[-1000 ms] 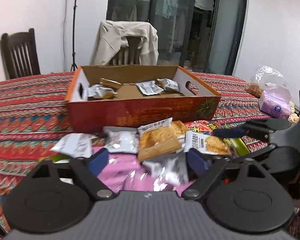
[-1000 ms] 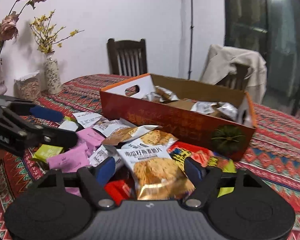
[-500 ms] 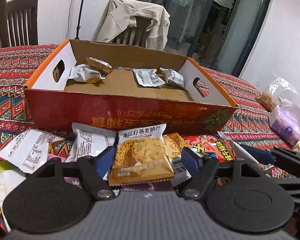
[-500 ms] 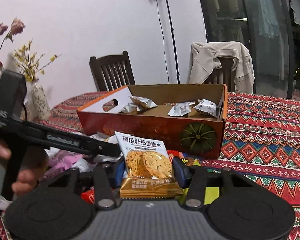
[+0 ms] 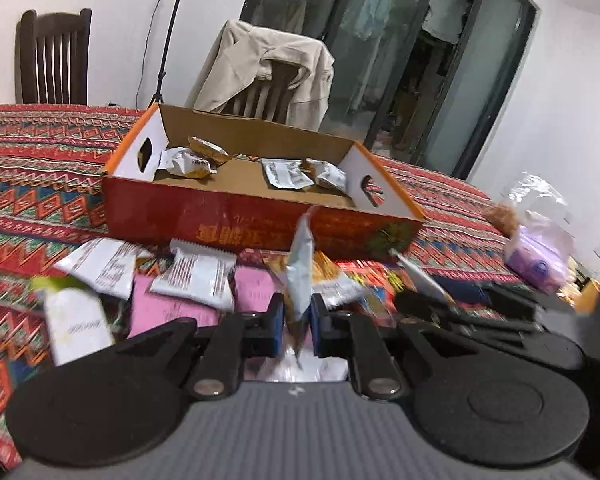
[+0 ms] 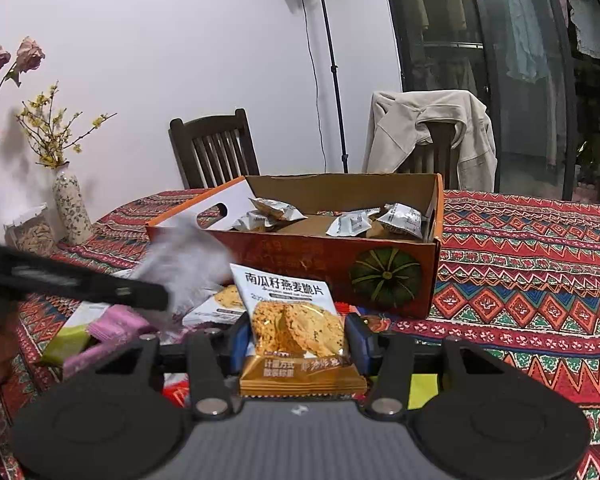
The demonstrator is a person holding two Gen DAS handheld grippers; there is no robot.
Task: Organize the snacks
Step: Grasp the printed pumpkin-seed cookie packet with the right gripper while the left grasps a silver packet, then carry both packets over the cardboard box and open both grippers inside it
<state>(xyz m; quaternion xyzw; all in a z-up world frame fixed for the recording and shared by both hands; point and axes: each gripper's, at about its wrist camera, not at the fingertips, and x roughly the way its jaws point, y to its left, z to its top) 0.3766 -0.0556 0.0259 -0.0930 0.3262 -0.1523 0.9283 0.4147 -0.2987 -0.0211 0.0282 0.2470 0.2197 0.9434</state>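
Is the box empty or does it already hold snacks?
Partly filled: a few wrapped snacks lie along the box's far side; bare cardboard floor shows in front.

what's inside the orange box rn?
Inside the cardboard box: a few wrapped snack packets in two clusters along the far wall, one cluster towards each end, with bare cardboard floor between. Its near wall hides the front strip of the floor.

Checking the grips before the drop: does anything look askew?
Yes. The left tool pinches its silver packet edge-on, so it stands crumpled. The right tool holds its oat crisp packet flat and upright before the box.
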